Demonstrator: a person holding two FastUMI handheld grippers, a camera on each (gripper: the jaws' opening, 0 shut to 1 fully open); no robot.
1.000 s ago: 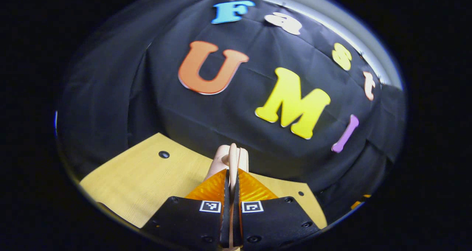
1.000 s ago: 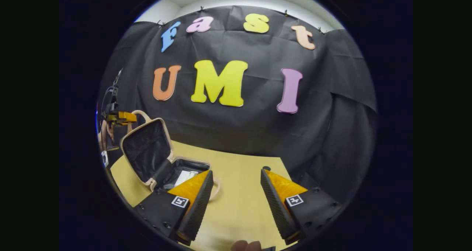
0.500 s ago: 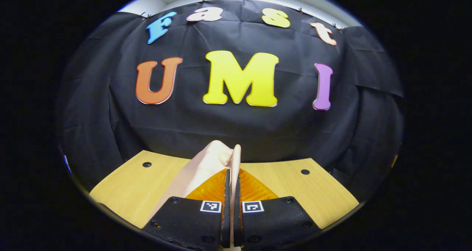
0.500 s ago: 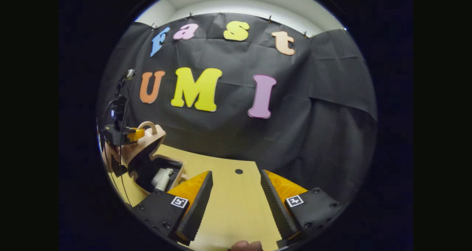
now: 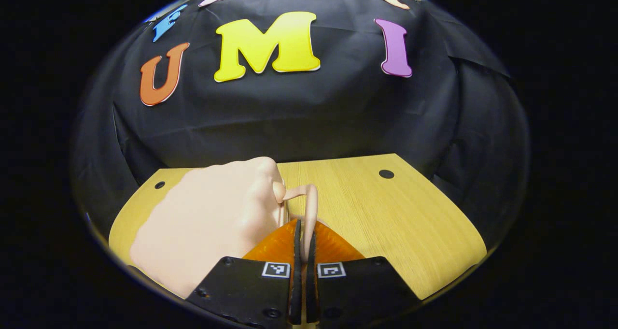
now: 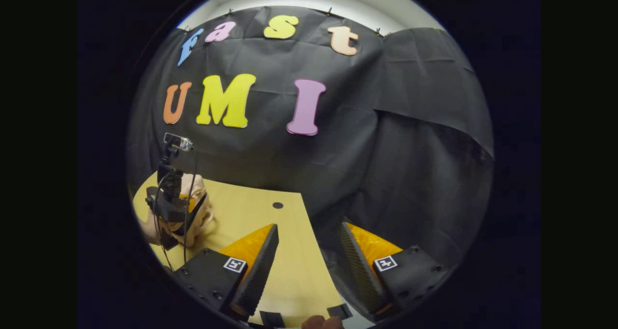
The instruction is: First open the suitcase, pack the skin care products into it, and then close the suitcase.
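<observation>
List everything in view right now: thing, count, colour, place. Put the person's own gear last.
Suitcase: one, pale pink, on the table at the left, lid down.
Suitcase handle: one, pale pink loop, pinched in the left tongs.
Table: one, light wood with dark round holes, in front of the black cloth wall.
Cloth wall: one, black, behind the table.
Left tongs: one, shut on the handle, over the suitcase.
Right tongs: one, open, over the table's right edge.

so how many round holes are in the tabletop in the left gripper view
2: one hole at the far left corner beside the suitcase, one hole near the far right corner. The suitcase may hide others.
</observation>
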